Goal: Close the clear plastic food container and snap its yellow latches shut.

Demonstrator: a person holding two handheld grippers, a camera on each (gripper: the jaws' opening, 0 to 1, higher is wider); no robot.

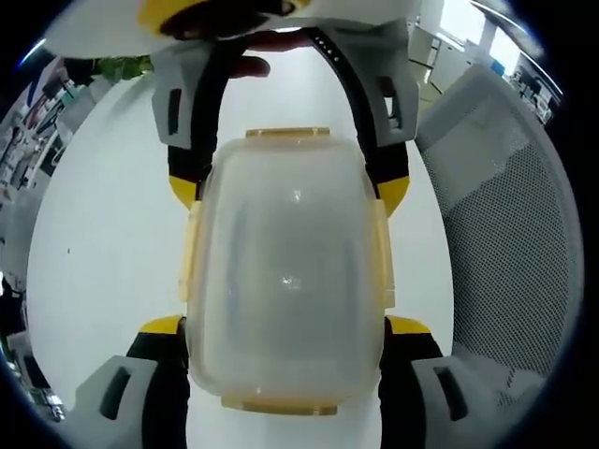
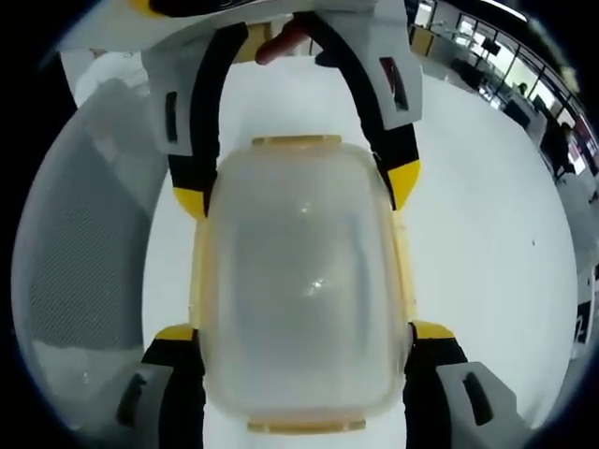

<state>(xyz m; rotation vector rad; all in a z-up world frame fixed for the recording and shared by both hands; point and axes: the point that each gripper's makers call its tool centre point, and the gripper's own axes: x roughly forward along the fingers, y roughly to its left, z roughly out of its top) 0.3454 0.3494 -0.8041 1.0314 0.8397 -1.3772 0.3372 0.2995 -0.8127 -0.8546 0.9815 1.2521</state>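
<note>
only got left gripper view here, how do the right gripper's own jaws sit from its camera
observer: In the right gripper view, the right gripper has its yellow-tipped jaws either side of the clear container, near one short end. Whether they are squeezing it, I cannot tell.
operator: any hand on my gripper
observer: A fingertip shows just above the left gripper, which straddles the container's far end.

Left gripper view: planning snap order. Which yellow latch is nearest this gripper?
The end latch at the view's bottom edge, between the left gripper's jaws; the other three sit farther along the container.
</note>
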